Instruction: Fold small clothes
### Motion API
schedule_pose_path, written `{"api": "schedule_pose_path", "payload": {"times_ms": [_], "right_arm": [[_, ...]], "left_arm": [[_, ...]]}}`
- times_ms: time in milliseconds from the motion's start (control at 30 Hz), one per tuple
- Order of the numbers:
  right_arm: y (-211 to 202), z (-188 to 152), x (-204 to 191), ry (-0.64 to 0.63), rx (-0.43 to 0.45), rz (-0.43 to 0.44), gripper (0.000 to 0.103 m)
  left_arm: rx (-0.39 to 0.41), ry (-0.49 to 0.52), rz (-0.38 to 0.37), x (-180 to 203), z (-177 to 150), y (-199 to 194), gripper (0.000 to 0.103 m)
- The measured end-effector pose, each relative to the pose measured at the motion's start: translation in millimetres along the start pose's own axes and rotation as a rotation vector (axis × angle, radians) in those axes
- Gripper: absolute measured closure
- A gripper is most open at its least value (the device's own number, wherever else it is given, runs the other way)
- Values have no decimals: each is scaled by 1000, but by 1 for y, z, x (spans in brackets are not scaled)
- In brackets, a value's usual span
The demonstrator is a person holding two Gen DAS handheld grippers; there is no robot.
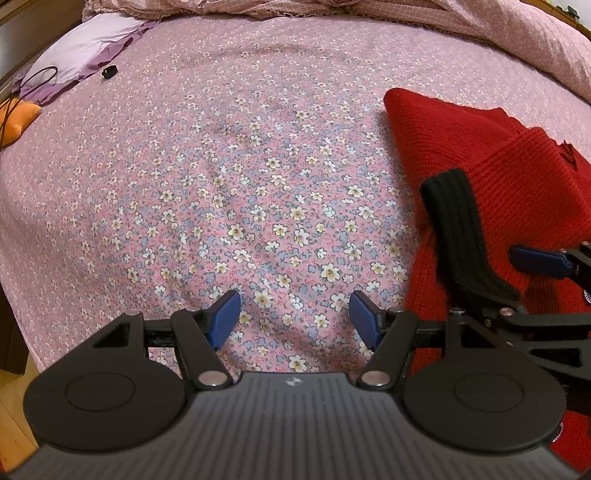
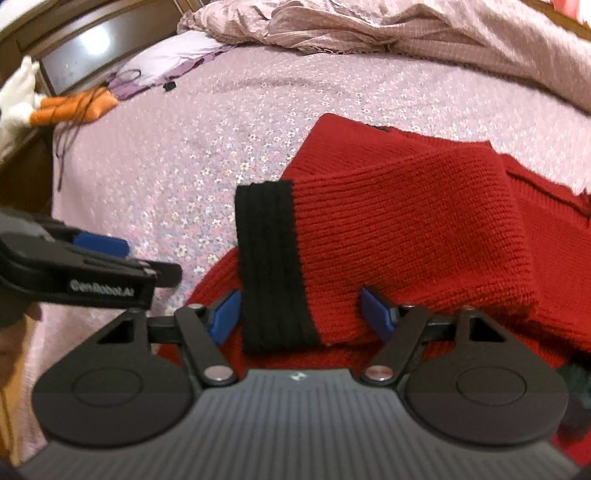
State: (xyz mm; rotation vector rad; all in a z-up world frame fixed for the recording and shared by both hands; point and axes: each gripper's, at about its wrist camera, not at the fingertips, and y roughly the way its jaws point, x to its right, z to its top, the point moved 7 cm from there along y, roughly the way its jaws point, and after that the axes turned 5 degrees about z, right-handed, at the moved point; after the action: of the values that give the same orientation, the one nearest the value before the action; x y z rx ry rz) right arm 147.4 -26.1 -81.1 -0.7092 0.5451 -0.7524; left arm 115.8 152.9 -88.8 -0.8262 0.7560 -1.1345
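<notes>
A red knit sweater (image 2: pixel 424 221) lies on the right side of the bed, one sleeve folded across its body. The sleeve ends in a black ribbed cuff (image 2: pixel 269 258). My right gripper (image 2: pixel 301 314) is open, and the cuff lies flat and unbunched between its blue pads. One pad sits at the cuff's left edge; the sleeve's red edge partly covers the other. In the left wrist view the sweater (image 1: pixel 517 177) and cuff (image 1: pixel 458 229) sit at the right, with the right gripper (image 1: pixel 513 280) there. My left gripper (image 1: pixel 295 317) hangs open over bare floral sheet, left of the sweater, holding nothing.
A pink floral sheet (image 1: pixel 221 166) covers the bed. A crumpled quilt (image 2: pixel 406 33) lies along the far side. At the far left are a purple pillow (image 1: pixel 85 48), a black cable, a small black object (image 1: pixel 109 71) and an orange plush piece (image 2: pixel 74 105). The bed's left edge drops to a wooden floor (image 1: pixel 11 406).
</notes>
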Motion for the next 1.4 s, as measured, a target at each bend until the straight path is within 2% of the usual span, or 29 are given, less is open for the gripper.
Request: {"api": "schedule_pose_path", "payload": {"times_ms": [133,167,200,267,300,500,767,967,1200,1400], "right_arm": [[1,-1,-3,-36,10,-40,43],[0,-2,-4,-48,14,-49,52],[-1,-1,-4,-51,21,-55,67],[-7,2,1,-19,35,-56,81],[-10,3,5,10,42,-45,84],[-43,14,26,128,129,-9,85],[-99,37,67,203,261,-50,86],[-139,39,116,279,328,-137,86],[-154,10,177,406,327,-238,86],[-141,-23,213,521,276,-266,83]], "left_arm": [[2,0,3,0,0,-2,32],[3,0,3,0,0,-3,32],[5,1,3,1,1,-4,32],[12,3,5,1,2,-7,32],[16,4,5,2,3,-10,32],[48,18,2,8,10,-22,32],[129,37,-21,27,32,-40,32],[190,67,-56,56,58,-46,32],[199,126,-111,99,76,-34,32],[190,182,-103,125,84,-13,32]]}}
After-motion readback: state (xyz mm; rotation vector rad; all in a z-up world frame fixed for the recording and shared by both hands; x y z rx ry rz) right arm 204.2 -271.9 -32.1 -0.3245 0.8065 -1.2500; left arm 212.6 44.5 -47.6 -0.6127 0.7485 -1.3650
